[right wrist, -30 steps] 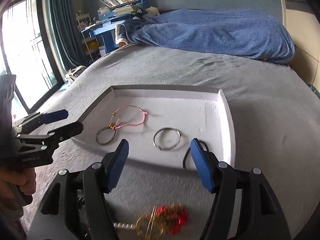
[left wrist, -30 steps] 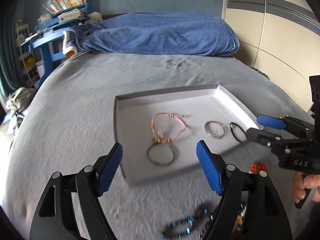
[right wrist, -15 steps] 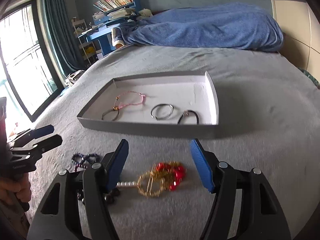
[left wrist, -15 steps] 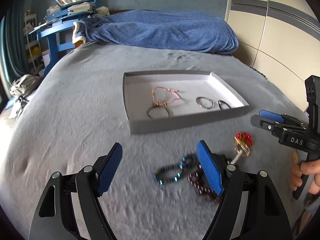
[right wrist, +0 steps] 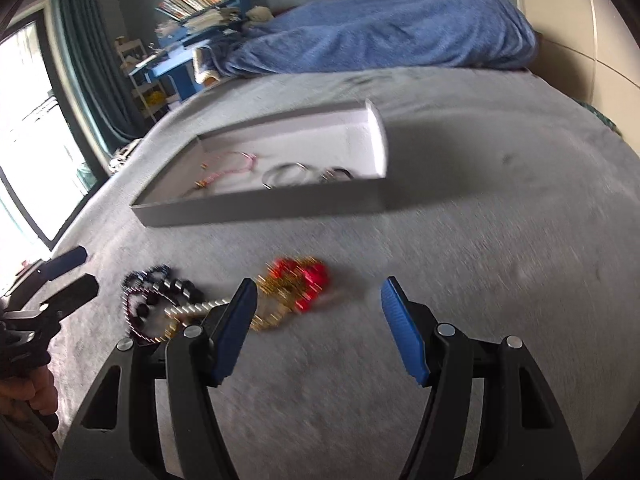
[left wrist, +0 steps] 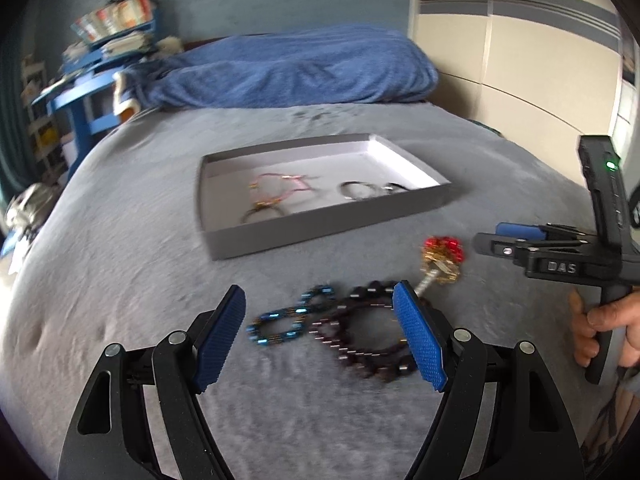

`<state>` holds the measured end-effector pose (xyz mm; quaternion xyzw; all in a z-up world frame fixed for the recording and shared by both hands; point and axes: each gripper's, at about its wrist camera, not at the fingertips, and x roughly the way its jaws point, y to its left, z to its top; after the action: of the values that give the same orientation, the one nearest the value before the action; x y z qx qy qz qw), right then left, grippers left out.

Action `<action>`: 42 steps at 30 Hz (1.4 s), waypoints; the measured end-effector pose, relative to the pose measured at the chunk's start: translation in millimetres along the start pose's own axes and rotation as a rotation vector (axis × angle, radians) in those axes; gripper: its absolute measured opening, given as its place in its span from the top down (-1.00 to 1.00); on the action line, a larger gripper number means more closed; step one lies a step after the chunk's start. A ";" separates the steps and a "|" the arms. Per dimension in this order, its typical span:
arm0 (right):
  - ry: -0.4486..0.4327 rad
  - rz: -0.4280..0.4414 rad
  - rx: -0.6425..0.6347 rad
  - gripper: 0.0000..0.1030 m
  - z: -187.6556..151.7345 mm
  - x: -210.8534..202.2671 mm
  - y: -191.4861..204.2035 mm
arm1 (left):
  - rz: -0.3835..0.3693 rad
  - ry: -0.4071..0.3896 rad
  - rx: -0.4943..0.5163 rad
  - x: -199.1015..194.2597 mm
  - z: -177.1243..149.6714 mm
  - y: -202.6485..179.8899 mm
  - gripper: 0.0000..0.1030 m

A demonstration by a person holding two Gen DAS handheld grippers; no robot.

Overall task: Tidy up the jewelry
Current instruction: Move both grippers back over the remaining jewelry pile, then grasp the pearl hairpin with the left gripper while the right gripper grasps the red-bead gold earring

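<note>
Reaching for loose pieces: left gripper (left wrist: 318, 336) spread wide over blue bead bracelet (left wrist: 288, 318) and dark bead bracelet (left wrist: 368, 336) near the bed's (left wrist: 120, 260) front edge. Right gripper (right wrist: 316, 320) likewise wide, empty, beside red-gold piece (right wrist: 296, 286). Next, probably: lower, pinch one, carry to tray (left wrist: 320, 236).

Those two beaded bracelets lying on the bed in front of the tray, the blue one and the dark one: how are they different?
The blue bracelet has small shiny blue beads; the dark bracelet has bigger, rounder, nearly black-purple beads. The blue bracelet is twisted into something like a figure eight, while the dark bracelet lies as a wider open loop. The blue bracelet sits between the left gripper's open fingers; the dark bracelet is partly hidden behind one finger. Both lie on the grey bedcover, outside the tray.
</note>
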<state>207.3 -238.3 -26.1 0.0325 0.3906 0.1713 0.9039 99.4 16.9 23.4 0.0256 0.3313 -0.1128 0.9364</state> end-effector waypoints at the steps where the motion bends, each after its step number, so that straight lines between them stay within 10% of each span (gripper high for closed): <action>1: 0.002 -0.006 0.011 -0.25 -1.9 -0.6 -4.7 | -0.012 0.002 0.013 2.1 0.0 -6.1 -0.50; 10: 0.000 -0.018 0.075 -0.27 -5.1 -4.4 -23.5 | -0.096 0.033 0.165 29.5 1.7 -53.3 -0.37; 25: 0.018 -0.020 0.071 -0.29 -7.4 2.3 -21.3 | -0.091 0.122 0.277 69.2 2.4 -73.1 0.40; 28: 0.019 -0.020 0.051 -0.29 -7.8 4.0 -16.7 | -0.098 0.118 0.276 67.4 3.5 -72.7 0.84; 42: 0.017 0.073 -0.026 0.05 0.3 16.3 12.9 | -0.094 0.058 0.043 27.2 11.5 -17.7 0.84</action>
<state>214.2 -220.7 -34.7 0.0335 0.3947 0.2093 0.8940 122.9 -7.0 15.8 0.0333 0.3569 -0.1627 0.9193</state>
